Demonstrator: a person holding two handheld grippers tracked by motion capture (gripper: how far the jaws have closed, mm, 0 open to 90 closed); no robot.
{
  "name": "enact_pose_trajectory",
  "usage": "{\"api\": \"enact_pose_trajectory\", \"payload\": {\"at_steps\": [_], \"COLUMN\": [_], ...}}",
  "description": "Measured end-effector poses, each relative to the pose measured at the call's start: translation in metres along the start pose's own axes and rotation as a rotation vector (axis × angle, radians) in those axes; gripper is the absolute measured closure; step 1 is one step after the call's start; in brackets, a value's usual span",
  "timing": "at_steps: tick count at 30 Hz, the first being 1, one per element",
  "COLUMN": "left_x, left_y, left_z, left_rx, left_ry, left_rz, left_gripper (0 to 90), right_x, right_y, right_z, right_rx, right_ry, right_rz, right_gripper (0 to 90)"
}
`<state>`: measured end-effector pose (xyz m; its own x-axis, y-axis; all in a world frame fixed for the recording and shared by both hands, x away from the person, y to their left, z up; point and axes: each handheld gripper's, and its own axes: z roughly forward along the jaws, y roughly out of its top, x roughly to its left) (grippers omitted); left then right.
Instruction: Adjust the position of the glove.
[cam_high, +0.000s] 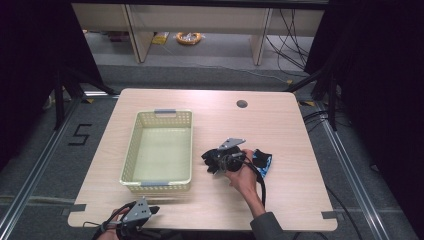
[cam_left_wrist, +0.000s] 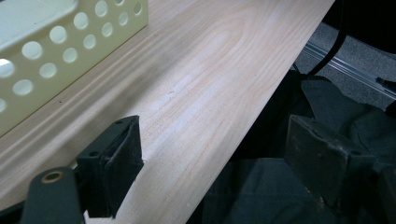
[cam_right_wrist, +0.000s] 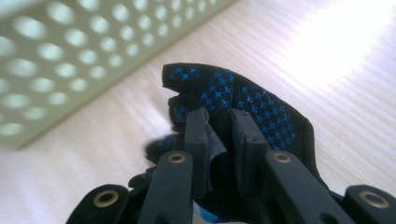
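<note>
1. We pinch the black fabric glove with blue dotted grip (cam_right_wrist: 238, 100) in our right gripper (cam_right_wrist: 223, 126), jaws pressed onto a fold of it, probably to carry it.
2. The glove sits right of the worktop's (cam_high: 280, 125) middle, beside the pale yellow perforated plastic basket (cam_high: 131, 150) (likely its destination).
3. Our left gripper (cam_left_wrist: 210, 158) waits at the worktop's near edge by the left corner, jaws spread and holding nothing, out of the way.

Overhead view facing forward, gripper views close, sharing basket (cam_high: 159, 150)
</note>
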<state>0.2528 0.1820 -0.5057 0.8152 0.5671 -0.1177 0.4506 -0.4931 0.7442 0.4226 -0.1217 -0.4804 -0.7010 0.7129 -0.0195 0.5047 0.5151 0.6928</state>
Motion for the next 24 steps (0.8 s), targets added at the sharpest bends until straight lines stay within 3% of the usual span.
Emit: {"api": "enact_pose_trajectory", "payload": {"at_steps": [3,5,7,8,9,11,13,14,17,19,20,23,24], "left_x": [-0.003,-0.001,-0.002,-0.003,-0.002,-0.001,-0.002,-0.001,-0.002,-0.002,-0.003,-0.003,-0.003], "left_y": [0.0,0.0,0.0,0.0,0.0,0.0,0.0,0.0,0.0,-0.001,0.0,0.0,0.0], "left_z": [0.001,0.0,0.001,0.001,0.0,0.0,0.001,0.001,0.0,0.002,0.001,0.001,0.001], "left_rx": [-0.027,-0.005,-0.014,-0.021,-0.02,-0.009,-0.028,-0.008,-0.011,-0.024,-0.026,-0.02,-0.02], "left_ry": [-0.007,0.004,0.001,-0.003,0.0,0.01,0.0,0.012,0.01,0.021,-0.002,0.0,0.002], "left_rz": [-0.055,-0.03,-0.041,-0.047,-0.035,-0.027,-0.046,-0.028,-0.029,-0.037,-0.048,-0.046,-0.047], "left_gripper": [18.5,18.5,18.5,18.5,18.5,18.5,18.5,18.5,18.5,18.5,18.5,18.5,18.5], "right_x": [0.005,0.009,0.015,0.016,0.019,0.027,0.033,0.036,0.041,0.043,0.045,0.049,0.052], "right_y": [0.002,0.002,0.001,0.001,-0.001,-0.004,-0.007,-0.01,-0.019,-0.026,-0.03,-0.039,-0.042], "right_z": [-0.015,-0.026,-0.037,-0.041,-0.045,-0.055,-0.06,-0.063,-0.07,-0.073,-0.074,-0.078,-0.08], "right_rx": [-0.007,-0.033,-0.05,-0.075,-0.092,-0.103,-0.104,-0.104,-0.096,-0.093,-0.094,-0.105,-0.097], "right_ry": [0.001,0.017,0.029,0.031,0.037,0.05,0.065,0.067,0.072,0.099,0.101,0.101,0.098], "right_rz": [-0.032,-0.022,-0.014,-0.047,-0.04,-0.028,-0.041,-0.053,-0.074,-0.045,-0.02,-0.03,-0.004], "right_gripper": [78.9,78.9,78.8,78.7,78.7,78.6,78.6,78.5,78.4,78.3,78.3,78.2,78.2]}}
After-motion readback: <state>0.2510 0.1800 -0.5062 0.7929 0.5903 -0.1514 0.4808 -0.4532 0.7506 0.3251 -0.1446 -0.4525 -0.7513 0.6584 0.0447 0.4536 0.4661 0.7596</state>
